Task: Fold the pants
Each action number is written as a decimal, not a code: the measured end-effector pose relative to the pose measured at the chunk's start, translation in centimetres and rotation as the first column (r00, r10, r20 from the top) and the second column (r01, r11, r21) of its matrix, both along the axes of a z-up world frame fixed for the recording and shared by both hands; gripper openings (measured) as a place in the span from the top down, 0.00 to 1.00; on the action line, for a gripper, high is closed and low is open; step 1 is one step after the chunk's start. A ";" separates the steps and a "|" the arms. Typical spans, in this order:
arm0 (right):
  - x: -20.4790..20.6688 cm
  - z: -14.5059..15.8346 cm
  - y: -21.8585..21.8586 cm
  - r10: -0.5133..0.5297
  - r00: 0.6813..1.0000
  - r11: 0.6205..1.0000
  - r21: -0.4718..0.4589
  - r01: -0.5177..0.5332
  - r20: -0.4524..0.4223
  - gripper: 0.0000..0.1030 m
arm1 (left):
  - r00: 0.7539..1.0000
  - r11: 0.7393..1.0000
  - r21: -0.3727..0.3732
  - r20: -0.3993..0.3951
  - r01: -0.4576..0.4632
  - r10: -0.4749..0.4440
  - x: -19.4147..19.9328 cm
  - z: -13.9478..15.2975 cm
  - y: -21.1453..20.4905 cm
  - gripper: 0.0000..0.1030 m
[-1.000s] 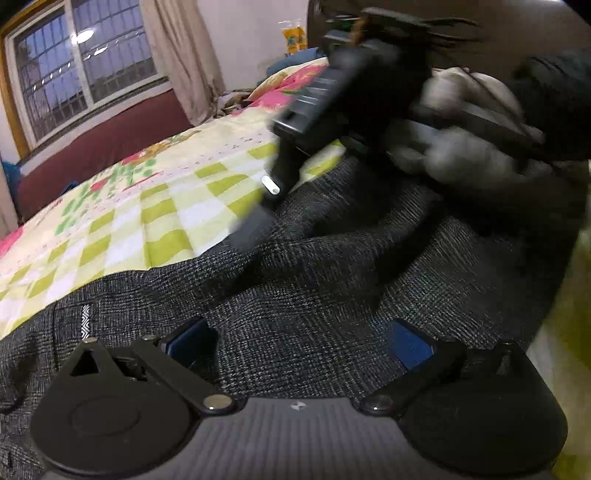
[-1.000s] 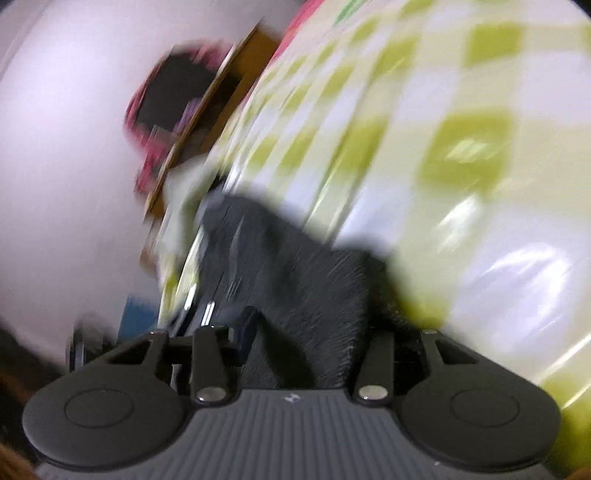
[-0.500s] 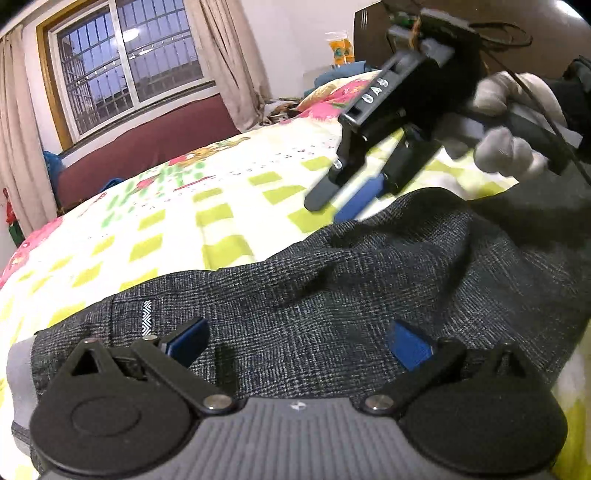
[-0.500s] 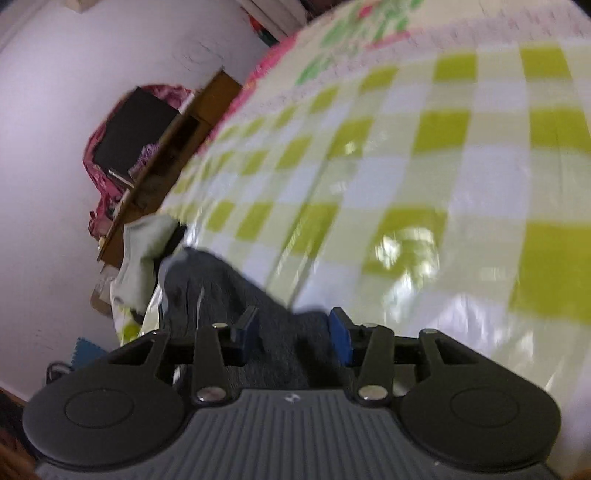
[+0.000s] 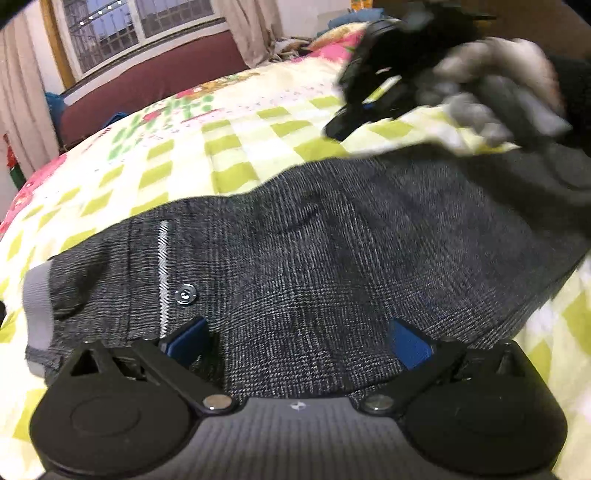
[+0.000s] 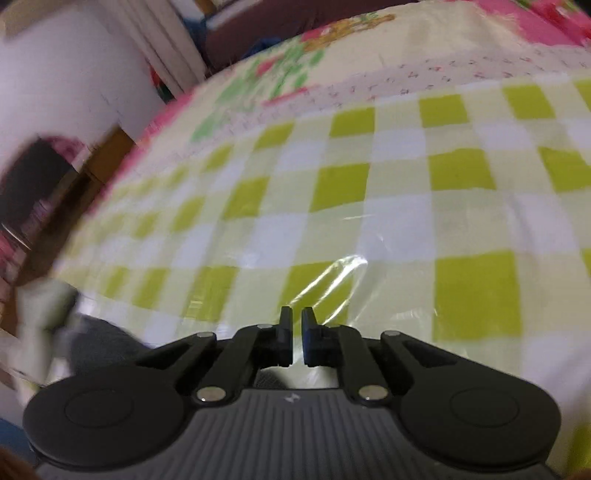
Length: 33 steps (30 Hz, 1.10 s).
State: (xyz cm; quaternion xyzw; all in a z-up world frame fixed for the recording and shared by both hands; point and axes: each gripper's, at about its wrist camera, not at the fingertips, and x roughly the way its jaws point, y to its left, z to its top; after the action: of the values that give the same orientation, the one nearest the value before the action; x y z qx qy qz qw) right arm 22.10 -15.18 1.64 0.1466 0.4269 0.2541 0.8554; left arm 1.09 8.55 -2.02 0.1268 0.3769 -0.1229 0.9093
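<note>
Dark grey checked pants (image 5: pixel 332 251) lie folded on the bed, waistband and a back pocket button (image 5: pixel 185 295) at the left. My left gripper (image 5: pixel 295 339) is open, its blue pads wide apart just above the near edge of the pants. My right gripper (image 6: pixel 296 332) is shut and empty over the bare bedsheet; it shows blurred at the upper right of the left wrist view (image 5: pixel 369 110), held by a gloved hand beyond the pants. A corner of the pants (image 6: pixel 99 343) shows at the lower left of the right wrist view.
The bed has a yellow-green checked sheet (image 6: pixel 406 206) with a pink flowered border. A window (image 5: pixel 129 29), curtains and a dark red headboard (image 5: pixel 155 85) stand behind it. A wooden cabinet (image 6: pixel 55 192) stands by the white wall beside the bed.
My right gripper let go of the pants, closed its jaws and swung away over the bare sheet. My left gripper stayed open and drew back slightly, showing more of the waistband.
</note>
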 end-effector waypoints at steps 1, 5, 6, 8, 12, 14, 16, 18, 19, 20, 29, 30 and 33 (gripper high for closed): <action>-1.8 0.7 -0.3 0.010 0.999 1.000 -0.014 -0.009 0.033 0.89 | 1.000 1.000 -0.017 0.025 -0.009 0.010 -0.6 0.5 0.3 0.00; -8.8 0.1 -3.8 -0.052 0.998 0.995 -0.085 0.054 0.021 0.79 | 0.999 0.999 -0.048 0.053 0.013 -0.010 -1.4 0.9 -0.4 0.00; -9.6 -0.4 -5.3 -0.108 0.994 0.990 -0.097 0.106 -0.010 0.79 | 0.999 0.999 -0.017 0.004 0.039 -0.039 -1.2 0.1 -1.1 0.00; -11.7 -2.0 -10.0 -0.262 0.962 0.959 -0.136 0.250 -0.081 0.79 | 0.997 0.995 0.075 -0.039 0.069 -0.066 -1.7 -1.5 -2.6 0.00; -18.6 -1.8 -20.8 -0.554 0.829 0.833 -0.031 0.553 -0.077 0.80 | 0.997 0.987 0.142 -0.016 0.079 -0.077 -2.6 -0.7 -4.0 0.00; -21.8 -1.3 -25.5 -0.662 0.748 0.746 0.056 0.664 -0.050 0.81 | 0.996 0.984 0.151 -0.003 0.093 -0.093 -3.0 -0.5 -4.7 0.00; -24.2 -1.1 -29.0 -0.770 0.638 0.634 0.086 0.769 -0.032 0.77 | 0.992 0.978 0.172 0.024 0.121 -0.127 -3.3 -0.1 -6.4 0.00; -25.9 -1.2 -31.9 -0.839 0.544 0.535 0.131 0.835 -0.038 0.77 | 0.984 0.967 0.199 0.045 0.162 -0.174 -3.8 0.3 -7.9 0.00; -26.5 -1.4 -33.1 -0.859 0.508 0.495 0.153 0.855 -0.057 0.77 | 0.978 0.961 0.206 0.054 0.185 -0.200 -3.9 0.5 -8.8 0.00; -26.9 -1.7 -34.1 -0.881 0.467 0.452 0.161 0.877 -0.072 0.78 | 0.972 0.955 0.209 0.063 0.209 -0.226 -4.0 0.8 -9.9 0.00; -24.7 -3.9 -36.5 -0.916 0.383 0.339 0.277 0.899 -0.124 0.68 | 0.921 0.909 0.198 0.058 0.367 -0.385 -3.3 2.1 -16.8 0.00; -24.4 -4.2 -36.6 -0.920 0.368 0.317 0.295 0.901 -0.133 0.68 | 0.918 0.906 0.193 0.054 0.376 -0.392 -3.2 2.1 -17.3 0.00; -25.6 -4.8 -37.0 -0.927 0.343 0.271 0.359 0.893 -0.153 0.67 | 0.912 0.900 0.184 0.036 0.395 -0.408 -3.1 1.8 -18.1 0.00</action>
State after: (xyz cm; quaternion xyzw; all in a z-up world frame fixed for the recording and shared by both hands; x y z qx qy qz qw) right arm -3.46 -52.19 -3.18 0.5157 0.1696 -0.1974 0.8163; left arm -2.04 -9.56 -0.20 0.2847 0.3179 -0.2699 0.8632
